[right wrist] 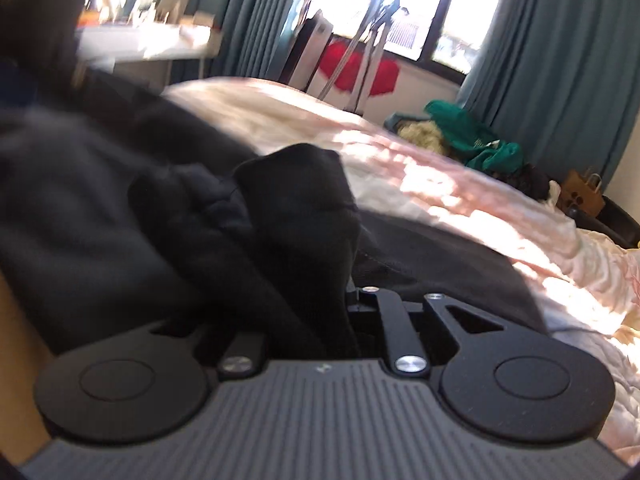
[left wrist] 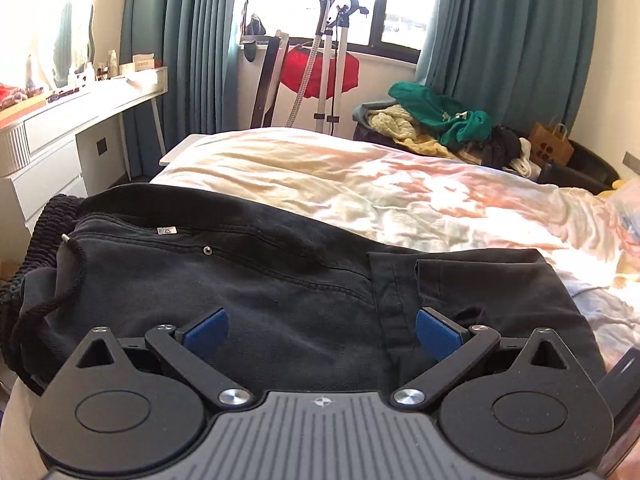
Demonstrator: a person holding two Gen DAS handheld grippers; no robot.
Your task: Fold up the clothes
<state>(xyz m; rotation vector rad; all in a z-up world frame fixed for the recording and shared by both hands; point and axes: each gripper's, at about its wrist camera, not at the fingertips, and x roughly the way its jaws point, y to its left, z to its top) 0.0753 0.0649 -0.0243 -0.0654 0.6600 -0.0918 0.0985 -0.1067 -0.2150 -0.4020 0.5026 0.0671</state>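
Left wrist view, left to right:
- White desk (left wrist: 100, 108), 9 to 10 o'clock, cluttered top.
- Black trousers (left wrist: 248, 276), folded on the near edge of the bed (left wrist: 340, 176); elastic waistband at 9 o'clock, drawstring hanging, hems at 3 o'clock.
- Left gripper (left wrist: 320, 332), 6 o'clock: 2 blue pads (left wrist: 206, 332) spread wide over the trousers, nothing between them.
- Red garment (left wrist: 320, 72), 12 o'clock, below the window, behind a metal stand (left wrist: 332, 60).
- Green garment (left wrist: 440, 114), 1 to 2 o'clock, on a pile of clothes past the bed.
- Brown paper bag (left wrist: 552, 144), 2 o'clock.

Right wrist view, blurred:
- Right gripper (right wrist: 352, 300), 6 o'clock: fingers drawn almost together, pinching a bunched fold of black cloth (right wrist: 296, 200) that rises above the rest of the garment.
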